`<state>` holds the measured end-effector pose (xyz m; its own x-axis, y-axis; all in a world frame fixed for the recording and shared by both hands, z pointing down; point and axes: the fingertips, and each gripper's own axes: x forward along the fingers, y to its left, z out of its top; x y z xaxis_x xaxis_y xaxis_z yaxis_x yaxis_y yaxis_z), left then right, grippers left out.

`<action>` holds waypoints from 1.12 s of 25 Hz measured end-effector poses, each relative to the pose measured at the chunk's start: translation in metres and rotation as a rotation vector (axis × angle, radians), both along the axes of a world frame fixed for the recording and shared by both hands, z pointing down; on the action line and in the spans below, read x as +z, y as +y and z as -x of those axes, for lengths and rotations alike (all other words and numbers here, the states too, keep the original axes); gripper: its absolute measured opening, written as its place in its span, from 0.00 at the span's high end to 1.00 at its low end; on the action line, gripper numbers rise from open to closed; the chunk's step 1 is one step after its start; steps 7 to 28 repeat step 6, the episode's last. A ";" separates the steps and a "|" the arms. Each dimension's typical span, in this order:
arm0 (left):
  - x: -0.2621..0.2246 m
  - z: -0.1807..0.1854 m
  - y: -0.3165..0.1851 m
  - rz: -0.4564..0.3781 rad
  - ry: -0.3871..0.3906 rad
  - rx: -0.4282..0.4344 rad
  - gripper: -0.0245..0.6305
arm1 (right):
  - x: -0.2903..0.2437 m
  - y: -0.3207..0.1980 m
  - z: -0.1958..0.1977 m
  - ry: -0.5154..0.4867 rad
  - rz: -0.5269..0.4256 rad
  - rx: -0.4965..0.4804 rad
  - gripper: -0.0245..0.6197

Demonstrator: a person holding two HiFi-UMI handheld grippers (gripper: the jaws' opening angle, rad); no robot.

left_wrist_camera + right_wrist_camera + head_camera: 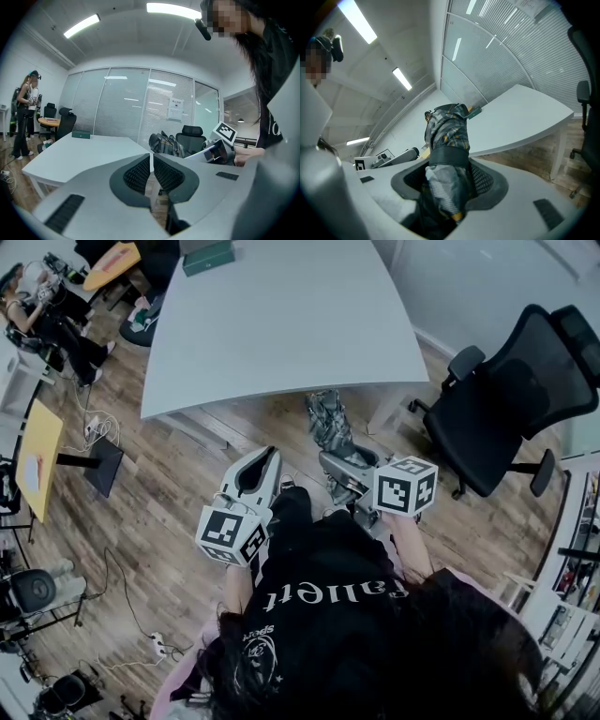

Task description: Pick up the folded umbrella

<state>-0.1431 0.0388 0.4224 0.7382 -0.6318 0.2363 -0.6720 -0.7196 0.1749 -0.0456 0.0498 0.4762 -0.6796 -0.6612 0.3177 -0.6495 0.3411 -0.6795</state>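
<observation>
Nearest, a black shirt (328, 606). Beyond it, right gripper (330, 457), fingers (486, 179) clenched round the plaid umbrella (326, 418); holds it in the air just off the desk's (281, 324) near edge, above the floor (178, 484), touching neither. Alongside, left gripper (267, 454), fingers (138, 174) pressed together, nothing between.

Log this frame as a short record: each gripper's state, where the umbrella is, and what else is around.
right gripper: shut on the folded umbrella, which sticks out past the jaws
left gripper: shut, nothing between the jaws
umbrella position: held in the air, off the table, over the wooden floor near the table's edge
surroundings: green box at the table's far end; black office chair to the right
task status: umbrella in hand
</observation>
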 end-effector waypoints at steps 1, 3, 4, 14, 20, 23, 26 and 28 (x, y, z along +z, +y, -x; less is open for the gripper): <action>0.000 0.000 0.001 0.000 -0.001 0.000 0.91 | 0.000 0.001 0.000 0.000 0.000 -0.001 0.60; 0.000 0.001 -0.001 0.002 -0.002 -0.002 0.90 | -0.001 -0.001 0.001 0.001 0.000 -0.003 0.60; 0.000 0.002 -0.003 0.003 -0.002 -0.003 0.91 | -0.001 -0.003 0.003 0.002 0.002 -0.005 0.60; 0.000 0.005 -0.007 0.007 -0.002 -0.005 0.91 | -0.002 -0.007 0.005 0.002 0.006 -0.009 0.60; 0.000 0.005 -0.007 0.007 -0.002 -0.005 0.91 | -0.002 -0.007 0.005 0.002 0.006 -0.009 0.60; 0.000 0.005 -0.007 0.007 -0.002 -0.005 0.91 | -0.002 -0.007 0.005 0.002 0.006 -0.009 0.60; 0.000 0.005 -0.007 0.007 -0.002 -0.005 0.91 | -0.002 -0.007 0.005 0.002 0.006 -0.009 0.60; 0.000 0.005 -0.007 0.007 -0.002 -0.005 0.91 | -0.002 -0.007 0.005 0.002 0.006 -0.009 0.60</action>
